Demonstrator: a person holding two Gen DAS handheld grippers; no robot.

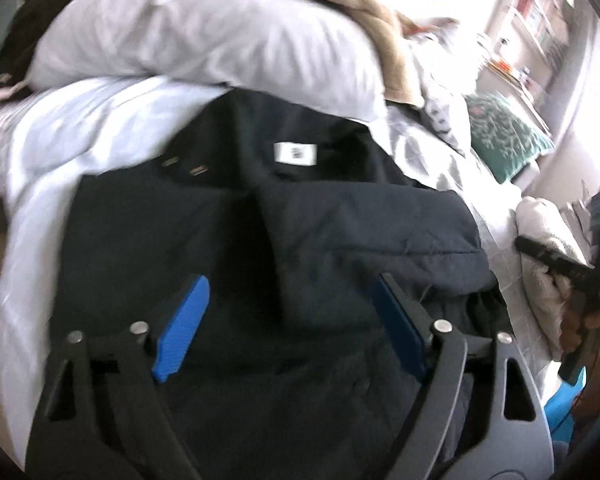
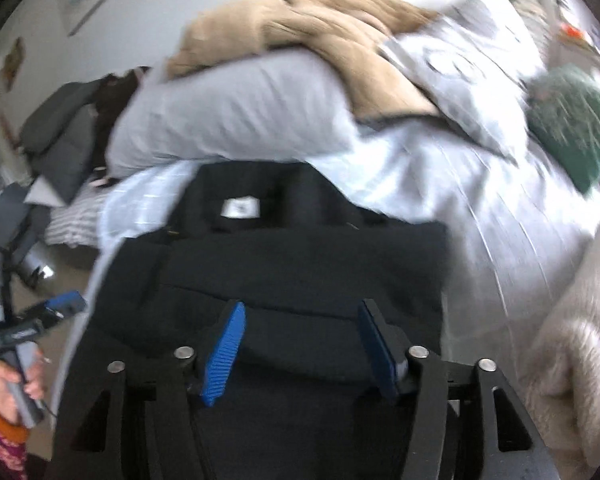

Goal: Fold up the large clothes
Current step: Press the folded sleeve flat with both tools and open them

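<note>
A dark navy garment (image 1: 260, 240) lies partly folded on a pale blue sheet (image 1: 60, 152) at the near edge of a bed. Its sides are turned in toward the middle, overlapping in soft ridges, and a small white label (image 1: 295, 154) shows near the collar at the far end (two small metal fasteners sit just left of it). Behind it rests a grey pillow (image 1: 200, 36) under a tan blanket (image 2: 300, 20). The left gripper (image 1: 292, 320) hangs over the garment, blue pads spread wide — nothing pinched. The right gripper (image 2: 300, 348) hovers likewise, its fingers apart and gripping nothing.
</note>
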